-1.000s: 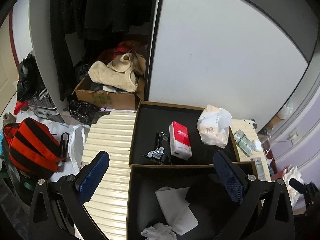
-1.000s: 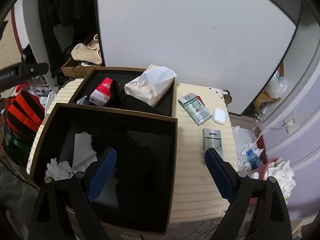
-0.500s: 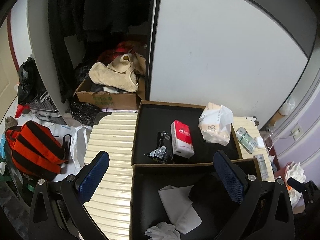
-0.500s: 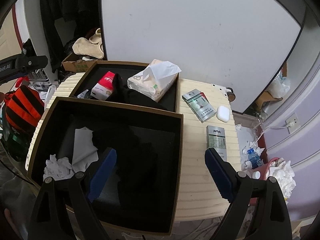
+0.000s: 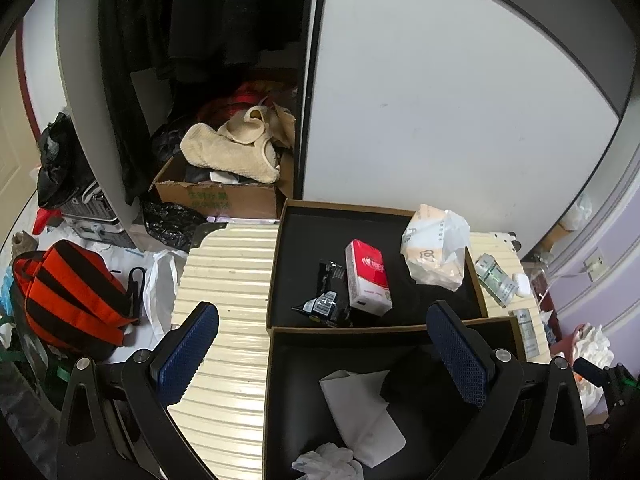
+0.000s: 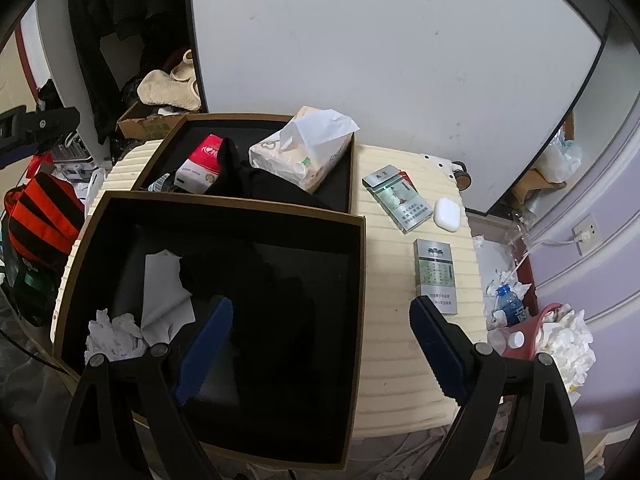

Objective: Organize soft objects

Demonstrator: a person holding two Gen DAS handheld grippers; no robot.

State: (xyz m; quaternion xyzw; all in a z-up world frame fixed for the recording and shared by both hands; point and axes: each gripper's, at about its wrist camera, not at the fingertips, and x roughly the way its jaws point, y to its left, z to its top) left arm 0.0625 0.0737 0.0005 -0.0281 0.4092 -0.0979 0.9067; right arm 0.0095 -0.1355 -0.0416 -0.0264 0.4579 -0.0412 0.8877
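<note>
Both my tongs hang released, gripping nothing: my left gripper point(image 5: 322, 354) spread over the seam between the two boxes, my right gripper point(image 6: 320, 346) spread above the near box point(image 6: 358, 280).

I count two black, gold-edged boxes, set touching end to end on a cream ribbed suitcase point(image 6: 394, 320). In the near box lie one flat white tissue point(image 6: 162, 294), one crumpled tissue wad point(image 6: 114, 334) and one black cloth point(image 6: 256, 280). The far box point(image 5: 280, 248) holds one red-and-white tissue packet point(image 5: 367, 282), one black wrapper point(image 5: 326, 298) just beside it, one soft tissue pack point(image 6: 302, 152) with a sheet sticking up, and a second dark cloth point(image 6: 256, 180) draped toward the shared wall.

On the bare suitcase to the right: two cigarette cartons point(image 6: 398, 198) point(image 6: 435, 276) and one white earbud case point(image 6: 447, 214).

Behind stands a white wardrobe door point(image 6: 380, 60); an orange-and-black backpack point(image 5: 70, 300) sits on the floor at left.
</note>
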